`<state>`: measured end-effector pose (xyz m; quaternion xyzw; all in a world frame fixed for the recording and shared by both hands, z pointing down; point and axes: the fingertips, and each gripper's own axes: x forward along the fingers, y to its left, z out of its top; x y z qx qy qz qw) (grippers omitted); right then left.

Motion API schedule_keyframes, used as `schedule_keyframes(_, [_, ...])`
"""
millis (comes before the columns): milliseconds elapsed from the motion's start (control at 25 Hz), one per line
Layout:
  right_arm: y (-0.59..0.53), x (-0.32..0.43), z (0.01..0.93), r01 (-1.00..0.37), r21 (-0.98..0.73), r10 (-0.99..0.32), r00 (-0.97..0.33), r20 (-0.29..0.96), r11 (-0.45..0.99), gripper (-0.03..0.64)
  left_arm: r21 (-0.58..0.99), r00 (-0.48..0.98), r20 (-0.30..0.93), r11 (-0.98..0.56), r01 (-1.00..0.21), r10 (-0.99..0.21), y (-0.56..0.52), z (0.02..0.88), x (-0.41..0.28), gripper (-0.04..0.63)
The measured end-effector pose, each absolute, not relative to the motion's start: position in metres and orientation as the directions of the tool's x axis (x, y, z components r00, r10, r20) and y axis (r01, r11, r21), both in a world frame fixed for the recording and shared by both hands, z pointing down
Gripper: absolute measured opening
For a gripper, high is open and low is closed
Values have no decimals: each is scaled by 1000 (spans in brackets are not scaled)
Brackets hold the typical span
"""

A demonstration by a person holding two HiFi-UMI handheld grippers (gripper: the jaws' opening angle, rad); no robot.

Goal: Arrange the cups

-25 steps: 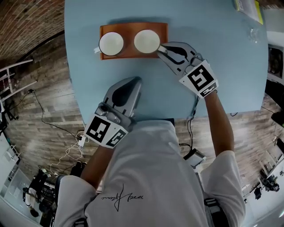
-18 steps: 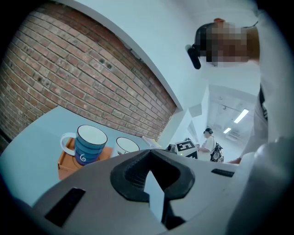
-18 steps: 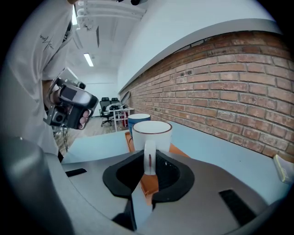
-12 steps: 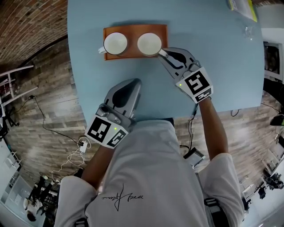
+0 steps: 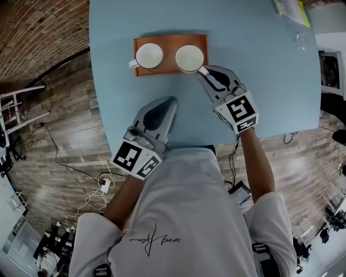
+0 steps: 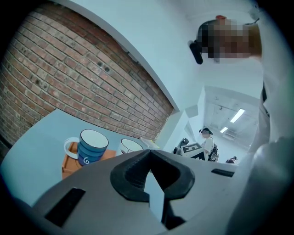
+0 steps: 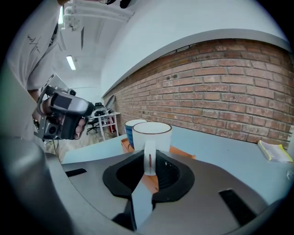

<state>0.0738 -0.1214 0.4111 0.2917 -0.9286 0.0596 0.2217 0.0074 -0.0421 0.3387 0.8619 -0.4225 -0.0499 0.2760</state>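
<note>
White cup (image 7: 152, 133) handle clamped in right gripper (image 7: 147, 170) jaws — left gripper (image 6: 150, 170) jaws closed, empty.

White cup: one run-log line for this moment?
right tongs shut on white cup handle | cup on tray, right of blue cup | left tongs shut, empty, off tray

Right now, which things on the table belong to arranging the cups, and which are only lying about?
Belong to the job:
- white cup, its handle gripped by the right gripper
- blue cup
- orange tray, under both cups

Lying about:
- yellow booklet, at the far right corner
- left gripper, shut and empty, apart from the tray
</note>
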Motion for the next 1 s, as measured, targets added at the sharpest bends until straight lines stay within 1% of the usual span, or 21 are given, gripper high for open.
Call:
schedule_keyframes(560, [-114,77,404,-710,-13,-636,-639,432,704,64,526,646,106,-509,-681,-756,-39,334,-3,9])
schedule_keyframes(1000, [-120,79,404,-829,-24,-742,-514,431,559,64,536,650,77,-519,-666,-756,-38,332,-14,9])
